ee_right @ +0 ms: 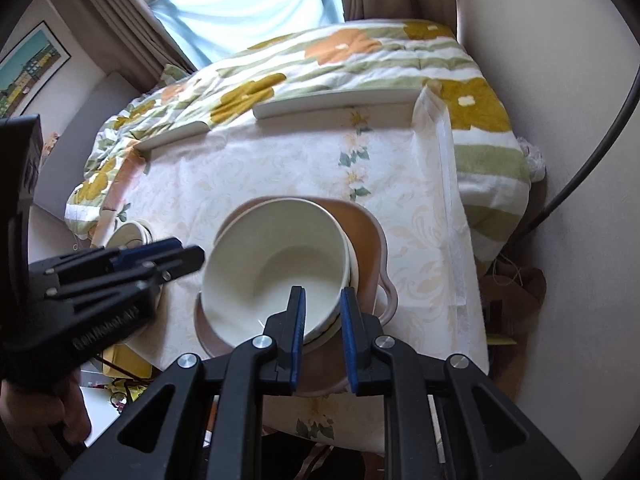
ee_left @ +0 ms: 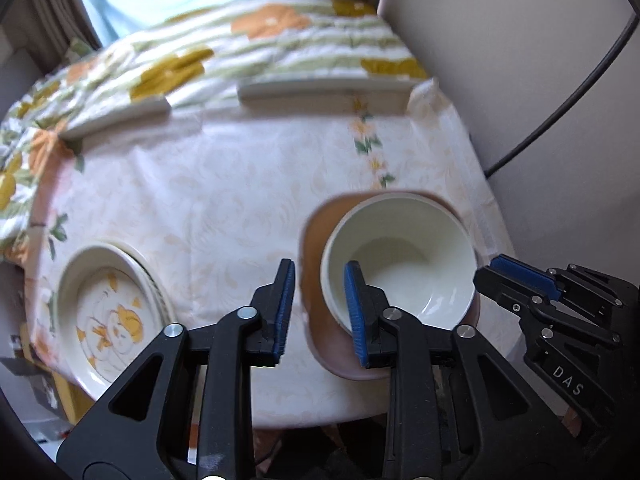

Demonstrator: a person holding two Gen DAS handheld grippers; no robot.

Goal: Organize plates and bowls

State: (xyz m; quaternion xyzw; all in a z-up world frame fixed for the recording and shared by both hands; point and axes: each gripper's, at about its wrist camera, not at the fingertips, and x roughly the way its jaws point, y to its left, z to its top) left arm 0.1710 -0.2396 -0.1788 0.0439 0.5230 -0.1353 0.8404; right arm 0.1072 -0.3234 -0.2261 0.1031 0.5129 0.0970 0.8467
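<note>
White bowl (ee_right: pixel 276 268) sits nested on another bowl, on the pinkish-brown plate (ee_right: pixel 368 232) at the near right of the table (ee_left: pixel 224 200). The right gripper (ee_right: pixel 322 320) is clamped on its near rim, one pad inside and one outside. Left gripper (ee_left: pixel 320 300) is partly open with nothing between the pads, hovering just left of that bowl; floral-print plates (ee_left: pixel 108 312) are stacked at the table's near left edge, apart from both.
</note>
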